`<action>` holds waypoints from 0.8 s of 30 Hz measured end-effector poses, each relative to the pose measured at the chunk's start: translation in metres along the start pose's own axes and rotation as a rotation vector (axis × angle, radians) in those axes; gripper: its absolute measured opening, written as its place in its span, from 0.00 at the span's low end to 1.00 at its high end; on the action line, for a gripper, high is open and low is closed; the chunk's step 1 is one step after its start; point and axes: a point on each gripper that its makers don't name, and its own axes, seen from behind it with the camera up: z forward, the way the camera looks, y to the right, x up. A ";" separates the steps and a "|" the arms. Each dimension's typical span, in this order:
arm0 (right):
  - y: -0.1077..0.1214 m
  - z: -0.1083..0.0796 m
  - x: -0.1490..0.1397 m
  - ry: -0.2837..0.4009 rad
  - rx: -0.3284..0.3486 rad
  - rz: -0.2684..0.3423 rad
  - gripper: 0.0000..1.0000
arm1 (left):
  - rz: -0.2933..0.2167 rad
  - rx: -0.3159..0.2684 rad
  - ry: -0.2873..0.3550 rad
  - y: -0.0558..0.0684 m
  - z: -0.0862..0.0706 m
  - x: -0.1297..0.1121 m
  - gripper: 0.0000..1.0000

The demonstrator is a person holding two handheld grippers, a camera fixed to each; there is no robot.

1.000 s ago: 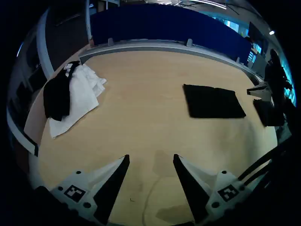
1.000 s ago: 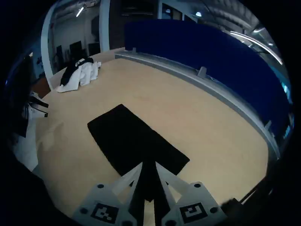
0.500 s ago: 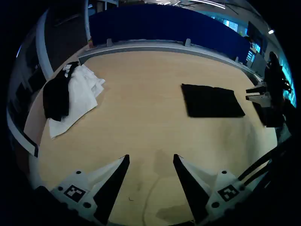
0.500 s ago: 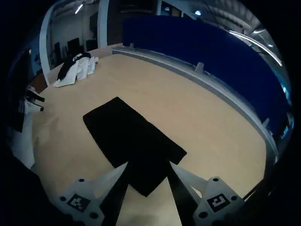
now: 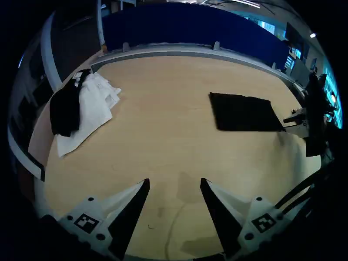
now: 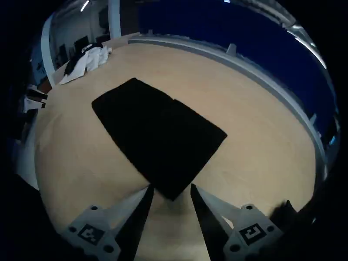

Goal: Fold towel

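Note:
A black folded towel (image 5: 243,112) (image 6: 156,135) lies flat on the light wooden table (image 5: 174,122). In the right gripper view my right gripper (image 6: 171,188) is open, its fingertips just short of the towel's near corner, nothing between them. The left gripper view shows that same right gripper (image 5: 293,124) far off at the towel's right edge, held by a person in dark clothing. My left gripper (image 5: 174,182) hangs open over bare table near the front edge, well away from the towel.
A pile of white and black cloth (image 5: 80,106) (image 6: 87,58) lies at the table's far left corner. A blue partition (image 5: 187,24) with a grey rail runs along the table's back edge.
My right gripper opened, letting go of the towel's corner, and drew back so the towel now lies ahead of its tips. The left gripper stayed where it was.

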 end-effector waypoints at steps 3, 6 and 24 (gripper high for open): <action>-0.001 0.004 -0.010 -0.019 0.007 0.007 0.65 | 0.002 -0.001 -0.002 0.001 0.001 -0.001 0.86; -0.002 0.006 -0.012 -0.022 0.009 0.010 0.63 | 0.003 -0.003 -0.002 0.002 0.000 0.000 0.86; -0.002 0.010 -0.004 -0.014 0.015 -0.001 0.05 | 0.004 -0.001 -0.004 0.000 0.000 0.000 0.86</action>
